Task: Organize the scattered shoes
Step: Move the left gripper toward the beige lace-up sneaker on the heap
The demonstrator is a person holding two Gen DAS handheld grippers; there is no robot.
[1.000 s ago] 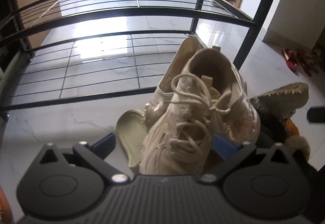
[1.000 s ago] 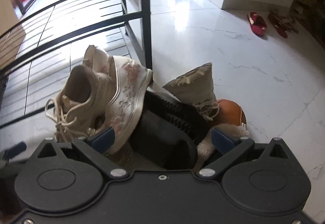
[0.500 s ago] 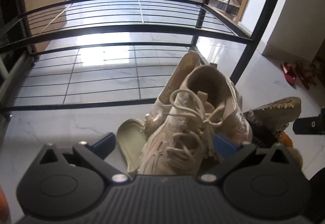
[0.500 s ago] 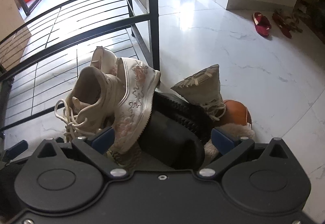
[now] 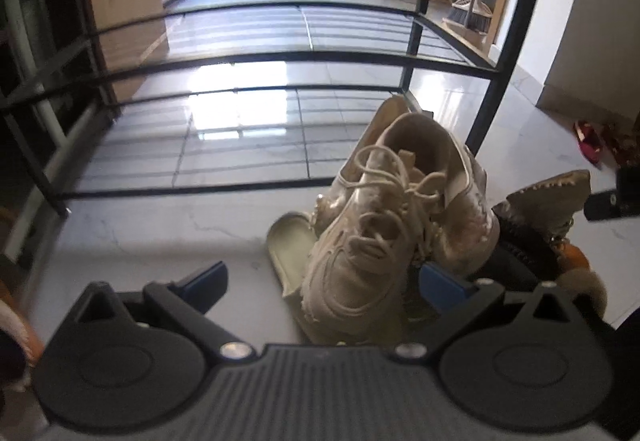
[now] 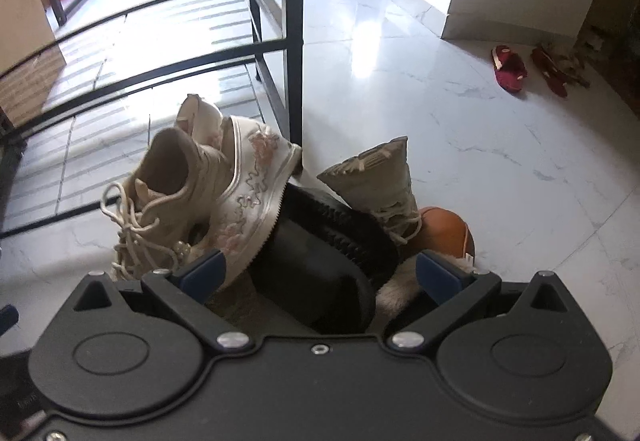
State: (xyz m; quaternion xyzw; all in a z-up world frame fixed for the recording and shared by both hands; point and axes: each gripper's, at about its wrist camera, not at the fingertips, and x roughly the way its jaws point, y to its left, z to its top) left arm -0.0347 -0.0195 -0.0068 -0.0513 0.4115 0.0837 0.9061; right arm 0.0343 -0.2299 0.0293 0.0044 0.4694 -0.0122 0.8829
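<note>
Both tongs spread wide over the shoe heap, nothing gripped yet

The shoes lie piled on the marble floor at the front right corner post of the black shoe rack, whose shelves look bare. The left gripper has its fingers apart either side of the toe of a beige lace-up sneaker; the right gripper is likewise apart above a black shoe, beside a cream embroidered sneaker and a tan boot. This looks like the approach to a first pick. Next, each gripper needs to drop and close on one shoe, then carry it to a shelf.
</note>
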